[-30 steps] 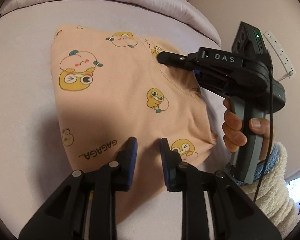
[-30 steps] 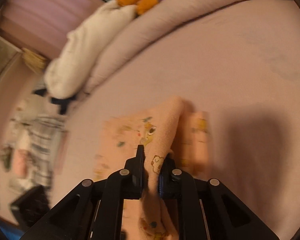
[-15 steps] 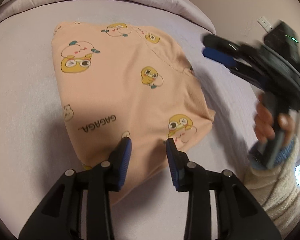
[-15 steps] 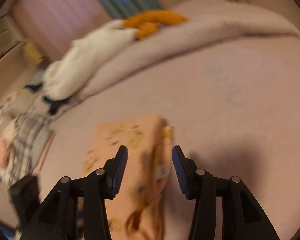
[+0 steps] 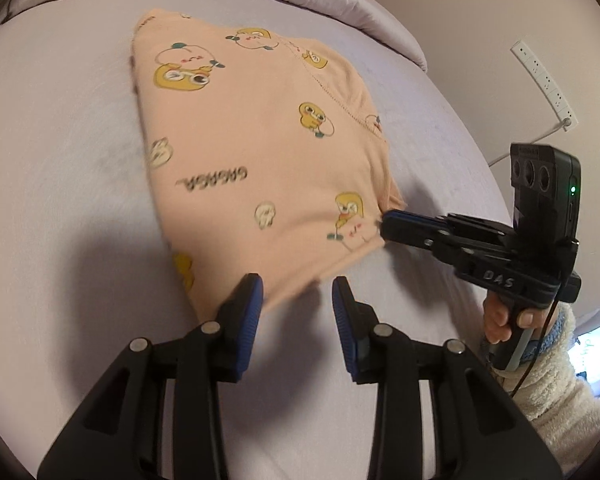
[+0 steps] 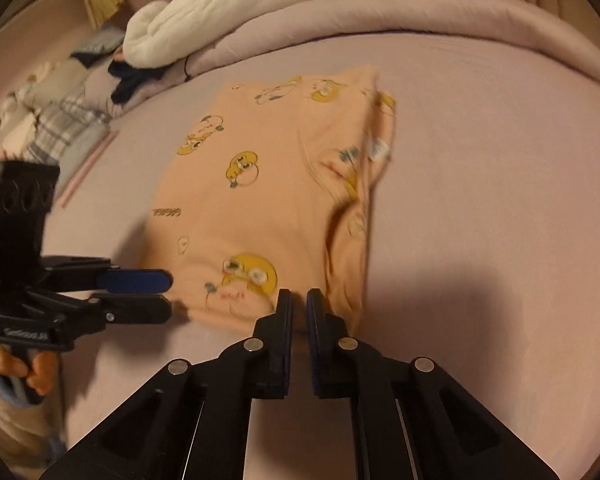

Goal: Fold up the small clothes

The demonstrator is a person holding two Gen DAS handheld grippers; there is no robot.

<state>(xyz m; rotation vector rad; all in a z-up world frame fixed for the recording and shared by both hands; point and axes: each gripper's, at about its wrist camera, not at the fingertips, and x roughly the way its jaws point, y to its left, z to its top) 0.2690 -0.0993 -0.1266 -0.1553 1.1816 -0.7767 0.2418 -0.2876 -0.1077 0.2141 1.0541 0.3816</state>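
A peach garment (image 5: 260, 152) printed with yellow ducks lies flat on the lilac bed sheet (image 5: 60, 160), one side folded in; the right wrist view shows that fold along the garment's (image 6: 268, 184) right edge. My left gripper (image 5: 296, 292) stands open astride the near hem, its blue pads not pressing the cloth. From the right wrist view the left gripper (image 6: 168, 295) sits at the hem's left corner. My right gripper (image 6: 299, 300) is shut, its tips over the near hem. Seen from the left wrist, the right gripper (image 5: 384, 228) meets the garment's near right corner.
A rolled lilac duvet (image 6: 380, 16) borders the far side of the bed, with a white and orange plush (image 6: 228, 4) on it. A heap of checked and dark clothes (image 6: 60, 120) lies at far left. A power strip (image 5: 544, 80) hangs on the wall.
The right gripper let go of the folded-over side, swung down to the near right corner and closed there. The left gripper opened wider and drew back to the near hem.
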